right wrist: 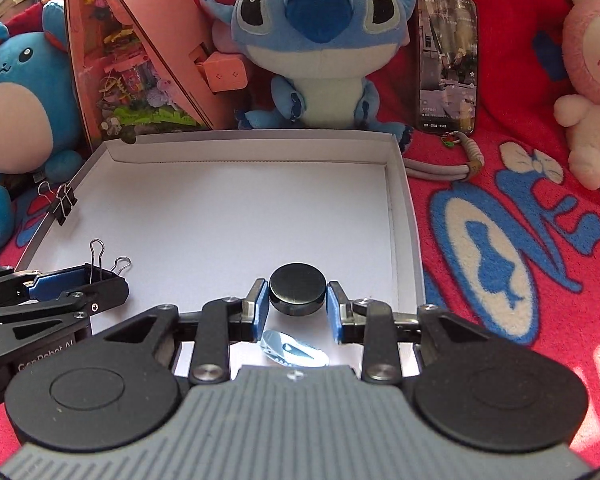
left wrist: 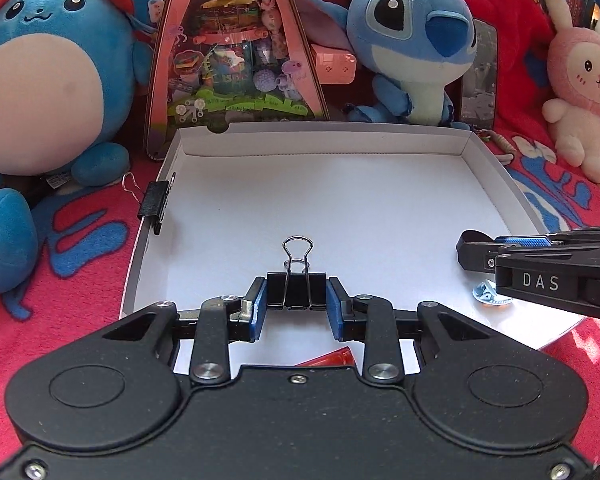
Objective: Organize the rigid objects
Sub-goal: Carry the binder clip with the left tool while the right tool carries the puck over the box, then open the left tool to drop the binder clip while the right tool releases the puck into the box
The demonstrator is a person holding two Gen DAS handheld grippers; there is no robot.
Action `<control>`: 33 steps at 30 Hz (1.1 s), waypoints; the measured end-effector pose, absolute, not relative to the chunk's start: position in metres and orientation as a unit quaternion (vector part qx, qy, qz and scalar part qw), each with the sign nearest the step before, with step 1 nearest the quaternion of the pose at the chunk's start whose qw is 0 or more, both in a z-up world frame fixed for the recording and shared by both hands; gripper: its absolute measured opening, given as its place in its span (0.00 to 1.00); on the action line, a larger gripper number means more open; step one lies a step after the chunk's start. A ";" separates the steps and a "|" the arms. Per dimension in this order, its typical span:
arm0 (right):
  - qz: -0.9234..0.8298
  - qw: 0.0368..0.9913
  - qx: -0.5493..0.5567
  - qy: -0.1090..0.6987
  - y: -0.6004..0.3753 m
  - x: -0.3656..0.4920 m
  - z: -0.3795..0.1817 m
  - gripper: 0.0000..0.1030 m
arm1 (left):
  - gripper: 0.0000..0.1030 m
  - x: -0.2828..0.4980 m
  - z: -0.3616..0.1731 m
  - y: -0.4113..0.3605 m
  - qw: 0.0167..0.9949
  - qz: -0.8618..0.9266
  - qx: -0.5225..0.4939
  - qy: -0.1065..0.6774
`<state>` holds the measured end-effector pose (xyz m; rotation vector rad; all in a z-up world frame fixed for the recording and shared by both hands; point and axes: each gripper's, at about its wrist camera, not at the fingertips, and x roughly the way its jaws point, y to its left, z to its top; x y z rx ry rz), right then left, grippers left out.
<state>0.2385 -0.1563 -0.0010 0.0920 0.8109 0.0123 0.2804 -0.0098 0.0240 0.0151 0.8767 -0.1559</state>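
Left wrist view: black binder clip point(left wrist: 296, 290) sits clamped between the blue pads point(left wrist: 257, 310) of the left gripper point(left wrist: 296, 308), wire handles upright and pointing away from the camera. Jaws are narrowed onto the clip body, pads touching both its sides. Clip is held over the near part of a shallow white cardboard tray point(left wrist: 340, 142).

Right wrist view: black round puck point(right wrist: 297, 289) is pinched between the pads of the right gripper point(right wrist: 298, 306), jaws narrowed onto its rim; it too is over the near part of the tray, toward the right wall.

Second binder clip point(left wrist: 155, 200) is clipped onto the tray's left wall, about midway along it. A small pale-blue item point(right wrist: 294, 350) lies on the tray floor near the front edge, below the right gripper; glare washes it out, possibly a foil-like wrapper or sticker. A red-orange object point(left wrist: 332, 358) shows at the tray's front edge under the left gripper, mostly hidden.

Tray rests on a red blanket point(right wrist: 500, 220) with blue and white pattern. Beyond the far wall: a blue alien plush point(right wrist: 320, 52), a pink triangular toy box point(left wrist: 236, 48), a round blue plush point(left wrist: 48, 72) at left, a phone point(right wrist: 446, 64) propped upright, a pink bunny plush point(left wrist: 580, 92) at right.
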 end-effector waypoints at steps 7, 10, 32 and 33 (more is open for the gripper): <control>0.006 0.916 0.034 0.399 -0.153 0.238 -0.008 0.35 | 0.29 0.278 0.022 -0.011 0.906 -0.076 0.015 0.417; 0.006 0.917 0.032 0.398 -0.152 0.238 -0.010 0.34 | 0.29 0.277 0.021 -0.012 0.908 -0.075 0.019 0.413; 0.023 0.936 0.032 0.350 -0.154 0.212 0.004 0.62 | 0.54 0.246 0.037 -0.011 0.926 -0.067 0.038 0.370; 0.024 0.938 0.031 0.346 -0.154 0.209 0.005 0.63 | 0.55 0.244 0.039 -0.011 0.927 -0.068 0.039 0.367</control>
